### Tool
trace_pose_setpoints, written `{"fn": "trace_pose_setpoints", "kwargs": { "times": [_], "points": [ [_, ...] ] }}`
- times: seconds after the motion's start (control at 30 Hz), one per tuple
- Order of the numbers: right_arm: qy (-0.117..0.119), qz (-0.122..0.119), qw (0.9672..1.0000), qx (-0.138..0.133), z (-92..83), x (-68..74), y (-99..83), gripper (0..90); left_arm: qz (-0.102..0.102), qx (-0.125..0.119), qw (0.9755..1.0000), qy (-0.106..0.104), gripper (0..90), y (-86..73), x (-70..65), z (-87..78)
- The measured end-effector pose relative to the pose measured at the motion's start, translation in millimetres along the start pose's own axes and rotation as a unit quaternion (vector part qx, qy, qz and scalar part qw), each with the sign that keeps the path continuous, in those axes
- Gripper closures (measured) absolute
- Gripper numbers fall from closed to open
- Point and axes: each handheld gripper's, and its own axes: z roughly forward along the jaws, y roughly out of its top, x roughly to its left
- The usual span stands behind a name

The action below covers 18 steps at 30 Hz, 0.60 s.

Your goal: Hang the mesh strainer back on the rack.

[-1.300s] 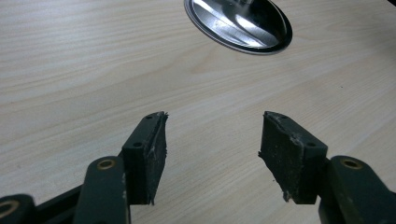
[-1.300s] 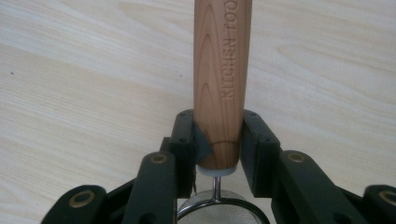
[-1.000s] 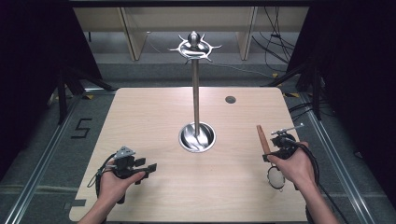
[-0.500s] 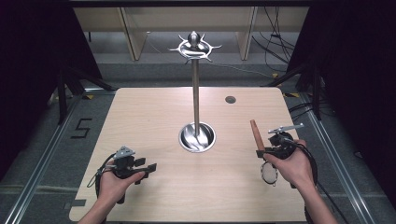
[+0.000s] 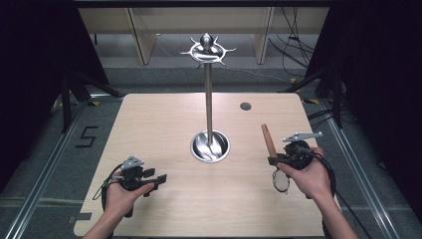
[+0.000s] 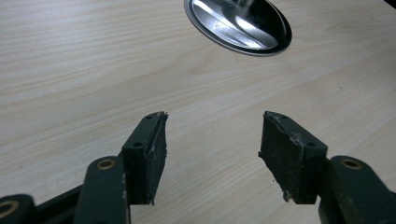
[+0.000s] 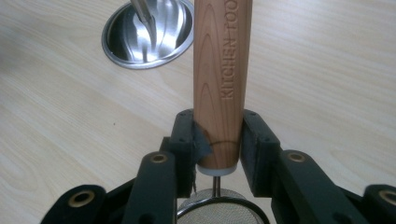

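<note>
High view first: the right gripper (image 5: pixel 278 160) is clamped on the strainer (image 5: pixel 274 158), gripping its wooden handle (image 5: pixel 268 139) low down, just above the metal neck. Compared with a second ago, the handle has swung: its free end was leaning towards the left of the table, now it stands a touch steeper, and the whole tool has slid inwards, nearer the stand (image 5: pixel 209 99). The mesh bowl (image 5: pixel 281 182) hangs below the right hand (image 5: pixel 308 174), closer to the person than it was.

That hand comes in from the bottom right, palm turned inward, wrist bent, holding the tool above the table (image 5: pixel 164 124). The strainer's long axis runs away from the person and upward, handle end high and far, mesh end low and near.

In the right gripper view both pads (image 7: pixel 187 140) press the handle's sides, lettering running up it, mesh rim at the bottom edge, and the stand's shiny base (image 7: pixel 140 42) beyond to the left.

Over on the left, no change: the left gripper (image 5: pixel 149 178) sits low near the table's front left, and in the left gripper view its jaws stand parted with bare wood between them, base (image 6: pixel 238 25) ahead
</note>
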Motion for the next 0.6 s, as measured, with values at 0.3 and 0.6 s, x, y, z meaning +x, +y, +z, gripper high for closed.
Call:
{"fn": "trace_pose_setpoints", "kwargs": {
  "times": [0.3, 0.6],
  "points": [
    [-0.001, -0.035, 0.9985, -0.043, -2.3, 0.3, 3.2, 69.5, -0.002, -0.003, 1.0, -0.002, 40.1, 0.0, -0.3, 0.0],
    [0.008, -0.029, 0.9963, -0.081, -5.8, 4.0, 6.6, 69.5, -0.002, -0.003, 1.0, -0.002, 40.0, -0.1, -0.3, 0.0]
  ]
}}
